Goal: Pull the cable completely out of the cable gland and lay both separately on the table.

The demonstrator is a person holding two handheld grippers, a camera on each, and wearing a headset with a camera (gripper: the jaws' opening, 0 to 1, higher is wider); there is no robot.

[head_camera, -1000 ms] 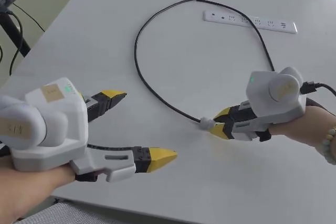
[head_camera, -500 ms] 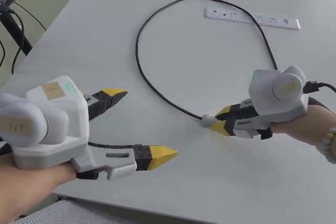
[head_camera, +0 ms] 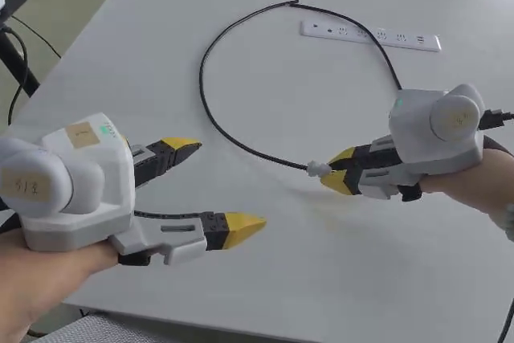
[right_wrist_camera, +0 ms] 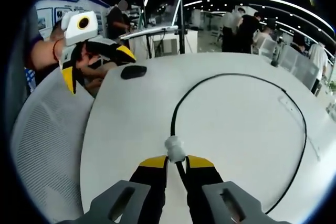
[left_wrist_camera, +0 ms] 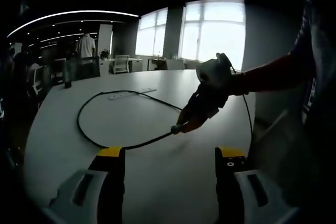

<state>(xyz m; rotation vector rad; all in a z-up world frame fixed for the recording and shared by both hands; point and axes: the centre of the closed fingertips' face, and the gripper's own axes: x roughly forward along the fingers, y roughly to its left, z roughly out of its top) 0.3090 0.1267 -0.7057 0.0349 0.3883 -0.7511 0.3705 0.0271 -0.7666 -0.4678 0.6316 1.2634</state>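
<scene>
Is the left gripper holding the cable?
No, the left gripper is open with nothing between its jaws; the cable is apart from it.

The desk (head_camera: pixel 305 279) is smooth, matt white. The cable (head_camera: pixel 201 86) has a smooth, matt black sheath. The cable gland (head_camera: pixel 318 169) looks like white plastic.

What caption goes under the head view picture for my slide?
Right gripper grips the black cable at its white cable gland; left gripper hangs open.

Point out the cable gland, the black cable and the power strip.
cable gland (right_wrist_camera: pixel 175 149), right gripper view, middle of its white body.
black cable (head_camera: pixel 200 86), head view, left bend of its loop.
power strip (head_camera: pixel 369 35), head view, middle of its top face.
</scene>
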